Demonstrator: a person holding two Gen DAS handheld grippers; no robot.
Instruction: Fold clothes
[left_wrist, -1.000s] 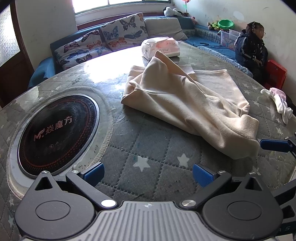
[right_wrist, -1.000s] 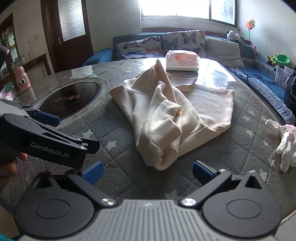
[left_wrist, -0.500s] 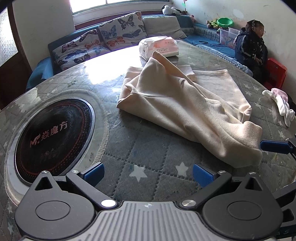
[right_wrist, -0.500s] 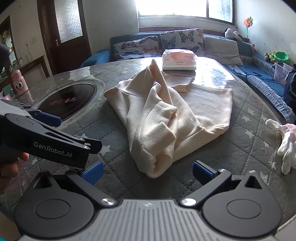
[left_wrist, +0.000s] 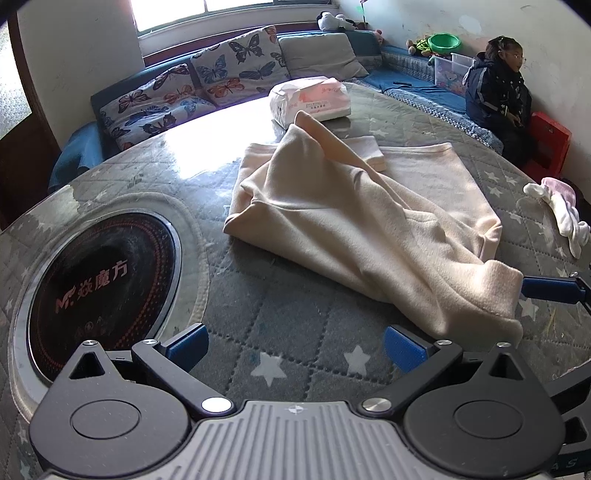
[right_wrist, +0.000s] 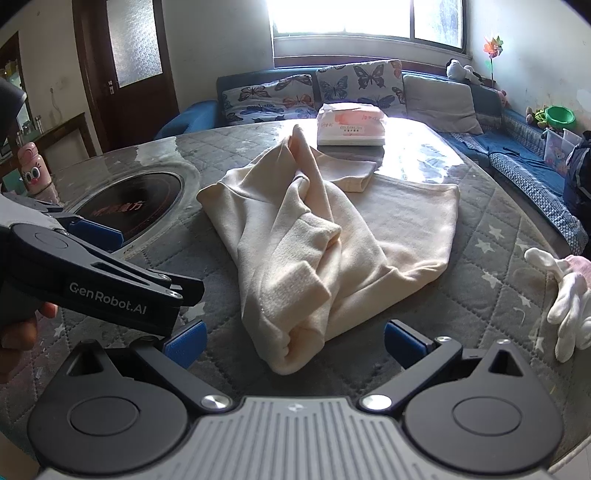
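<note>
I have a claw in each hand. My left claw (left_wrist: 293, 345) is spread wide and holds nothing. My right claw (right_wrist: 293, 341) is spread wide too, and it is empty.

The top (right_wrist: 325, 240) is a soft cream one. It lies in the middle of the bench (left_wrist: 295, 325), half folded and bunched up. One long part is rolled over the flat part and points at me. Its near end lies just in front of my right claw.

I think the next step is to grab that near end. To do it well, I should go in low and let both fingers slide around the thick edge, so I pinch all the layers and not just the top one. Then I lift only a little and lay it flat, so it does not drag the rest.

A tissue pack (right_wrist: 351, 125) sits at the far end, close to the top. White gloves (right_wrist: 565, 295) lie off to the right. I should keep the cloth off both.
</note>
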